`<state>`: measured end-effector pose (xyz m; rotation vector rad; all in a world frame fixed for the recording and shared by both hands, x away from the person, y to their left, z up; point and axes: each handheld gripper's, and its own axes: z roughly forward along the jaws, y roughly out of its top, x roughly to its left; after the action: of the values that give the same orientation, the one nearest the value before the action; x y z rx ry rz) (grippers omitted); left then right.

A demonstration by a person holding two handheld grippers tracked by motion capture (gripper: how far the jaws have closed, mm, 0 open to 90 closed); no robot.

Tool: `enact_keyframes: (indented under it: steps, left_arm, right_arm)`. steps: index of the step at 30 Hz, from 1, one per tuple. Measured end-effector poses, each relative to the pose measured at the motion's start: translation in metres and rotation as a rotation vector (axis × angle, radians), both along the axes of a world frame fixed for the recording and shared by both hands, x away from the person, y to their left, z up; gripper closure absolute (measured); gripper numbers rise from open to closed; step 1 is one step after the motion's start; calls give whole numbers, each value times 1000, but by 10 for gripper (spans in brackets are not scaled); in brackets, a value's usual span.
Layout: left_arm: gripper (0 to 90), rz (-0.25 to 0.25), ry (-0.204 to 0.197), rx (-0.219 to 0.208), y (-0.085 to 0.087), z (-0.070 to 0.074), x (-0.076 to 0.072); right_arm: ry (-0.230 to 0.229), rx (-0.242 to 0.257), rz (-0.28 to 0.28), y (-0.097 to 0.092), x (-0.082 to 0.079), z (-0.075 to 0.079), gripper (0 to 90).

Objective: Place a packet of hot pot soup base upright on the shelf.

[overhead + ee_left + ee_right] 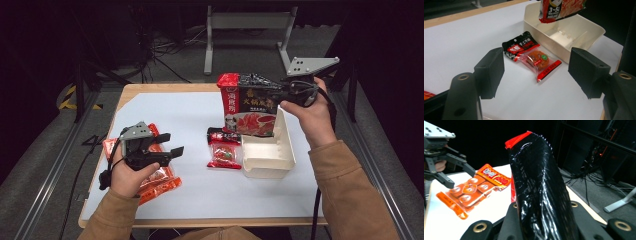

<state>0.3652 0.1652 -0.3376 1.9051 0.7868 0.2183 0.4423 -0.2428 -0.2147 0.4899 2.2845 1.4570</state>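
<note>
Upper right, our right gripper (286, 91) clamps the hotpot seasoning bag (251, 105) above the empty cream tray (267, 162); left gripper (170, 145) jaws wide, holding nothing.

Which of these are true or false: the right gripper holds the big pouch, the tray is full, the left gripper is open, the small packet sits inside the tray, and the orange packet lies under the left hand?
1. The right gripper is shut on the big red-and-black pouch. True.
2. The cream tray is full. False: it is empty, and the pouch hangs above it.
3. The left gripper is open with nothing between its jaws. True.
4. The small red packet sits inside the tray. False: it lies on the white mat beside it.
5. The orange packet lies under the left hand. True.
</note>
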Motion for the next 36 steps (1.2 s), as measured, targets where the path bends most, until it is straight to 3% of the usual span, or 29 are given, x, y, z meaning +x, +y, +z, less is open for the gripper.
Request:
enact_keyframes:
  steps: [5,7,9,12,18,23,36]
  left_arm:
    - [247,18,7,-2,0,-4,2]
    - [210,33,4,19,2,-7,5]
    - [188,37,10,7,3,-9,6]
    - [163,45,15,-7,4,-11,7]
    - [112,46,-6,7,5,-13,9]
    - [53,69,12,6,6,-15,10]
    - [27,91,-18,6,7,-18,10]
  right_arm:
    - [-7,-22,-9,-5,10,0,798]
    - [-10,-30,-12,-7,14,-1,798]
    - [-17,-34,-14,-10,18,-2,798]
    - [-23,-36,-16,-14,22,-3,798]
    - [-26,-28,-20,-23,31,-7,798]
    - [-35,-31,-31,-28,36,-10,797]
    - [-37,-16,-41,-39,47,-25,796]
